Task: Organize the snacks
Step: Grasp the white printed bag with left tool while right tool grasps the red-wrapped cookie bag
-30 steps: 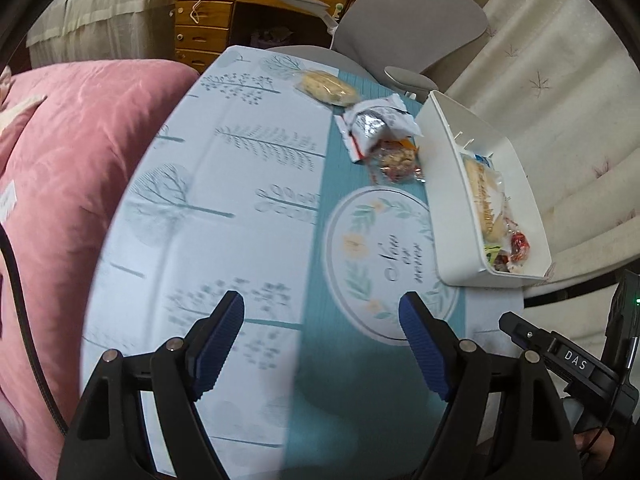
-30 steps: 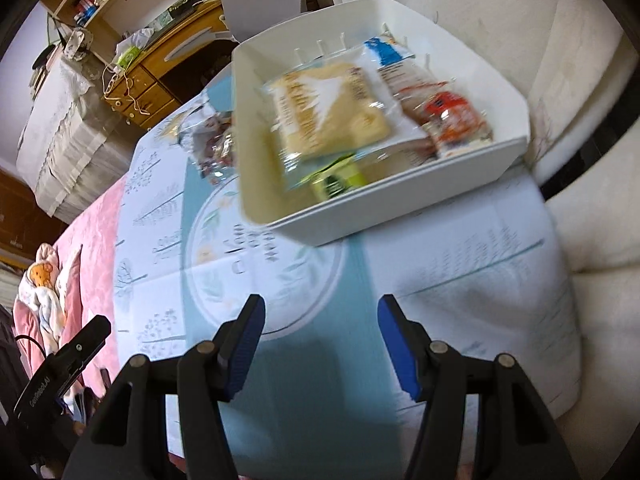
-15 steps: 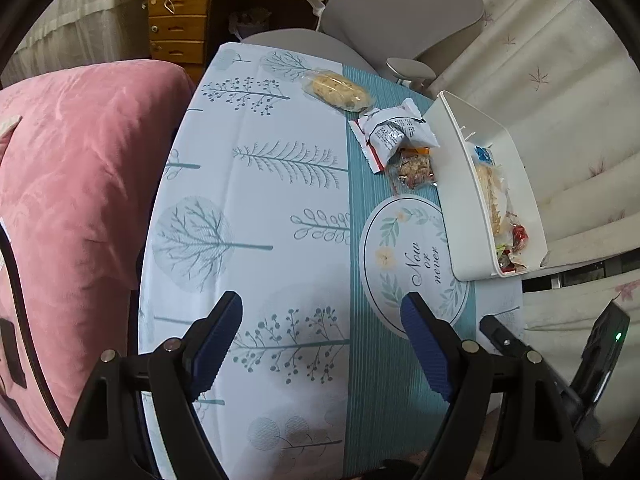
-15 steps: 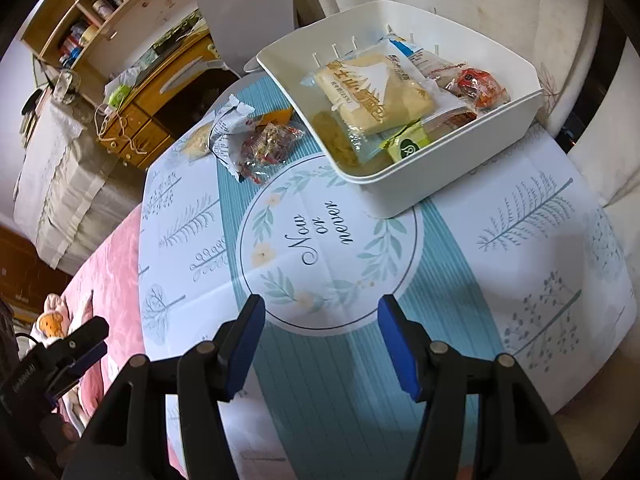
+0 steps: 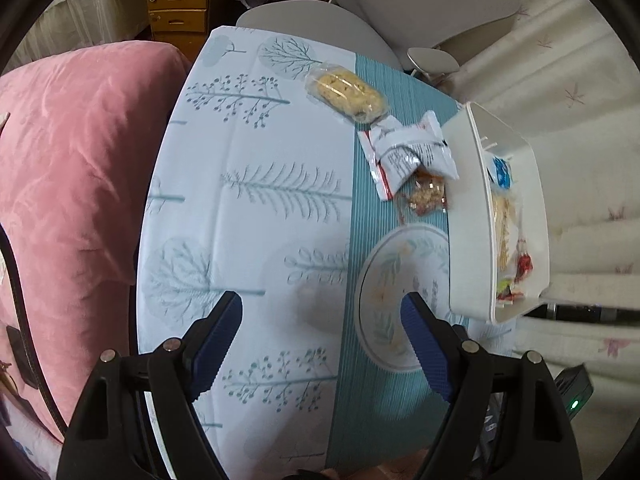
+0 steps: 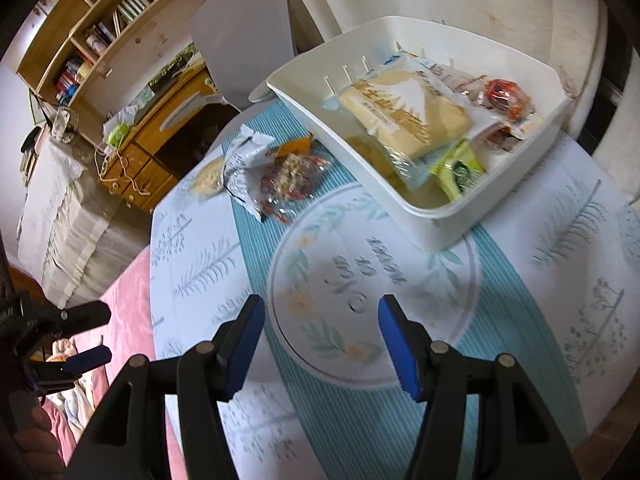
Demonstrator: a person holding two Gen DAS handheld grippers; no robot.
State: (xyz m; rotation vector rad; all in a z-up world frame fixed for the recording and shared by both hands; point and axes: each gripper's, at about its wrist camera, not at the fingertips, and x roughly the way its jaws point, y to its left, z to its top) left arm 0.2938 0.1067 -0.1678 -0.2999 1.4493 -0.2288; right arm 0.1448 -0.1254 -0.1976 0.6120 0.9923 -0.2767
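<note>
While both empty, released grippers (image 5: 322,322) (image 6: 320,330) are being drawn back from the bin (image 6: 460,216), three snacks (image 6: 294,184) are being left beside it

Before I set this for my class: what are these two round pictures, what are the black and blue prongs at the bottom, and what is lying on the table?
There is no robot. A person holds a hand tool in each hand, each with two jaws and a wide-angle camera looking along them. One picture is from the left tool, the other from the right tool. The blue pads are the jaw tips. Both tools are open and hold nothing.

Below is a table with a tree-print cloth. A white bin on it already holds several snack packets. Three snacks lie outside it: a cookie, a white packet and a clear nut packet beside the bin. The left tool also shows at the right camera's lower-left edge.
</note>
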